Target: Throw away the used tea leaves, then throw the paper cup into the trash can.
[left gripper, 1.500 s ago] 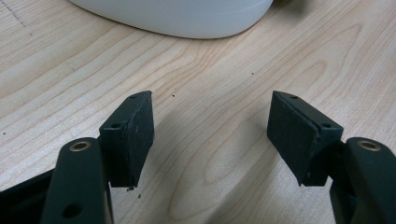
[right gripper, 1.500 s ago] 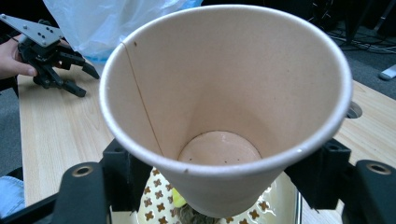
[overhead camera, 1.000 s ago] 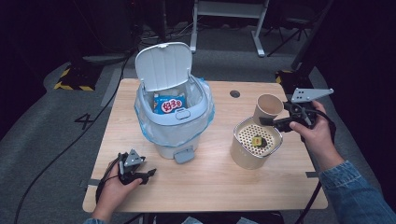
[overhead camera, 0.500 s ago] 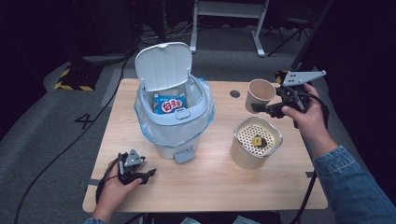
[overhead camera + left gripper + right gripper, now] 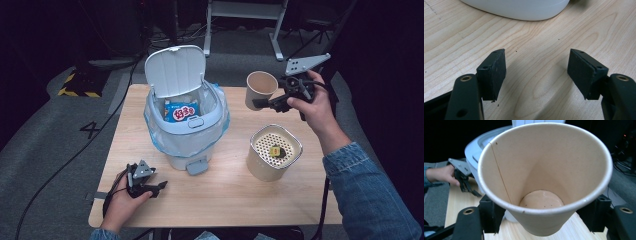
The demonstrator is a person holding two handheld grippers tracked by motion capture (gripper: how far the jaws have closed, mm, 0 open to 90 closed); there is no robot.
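Right gripper [image 5: 261,103] clamps a tan paper cup [image 5: 261,89] by its lower wall, jaws pressed on both sides; cup is lifted clear of the table [image 5: 225,195], tilted with its round mouth toward the camera, between the bin [image 5: 186,131] and the person's right hand [image 5: 312,102]; right gripper view shows the cup [image 5: 544,177] as a smooth tapered cone with a rolled rim, 1 glued side seam and a brownish flat bottom with dark specks; black jaws flank its base.

Left gripper [image 5: 161,186] rests low on the pale wood-grain table near the front left edge, held by the left hand [image 5: 120,200]; left gripper view shows its 2 matte black pads [image 5: 495,72] wide apart with nothing between them, bare wood below.

White plastic bin has its hinged lid up, a clear liner bag over the rim, a blue snack packet [image 5: 181,113] inside; cream round canister [image 5: 272,152] with a perforated top carries a small yellow cube [image 5: 275,151].
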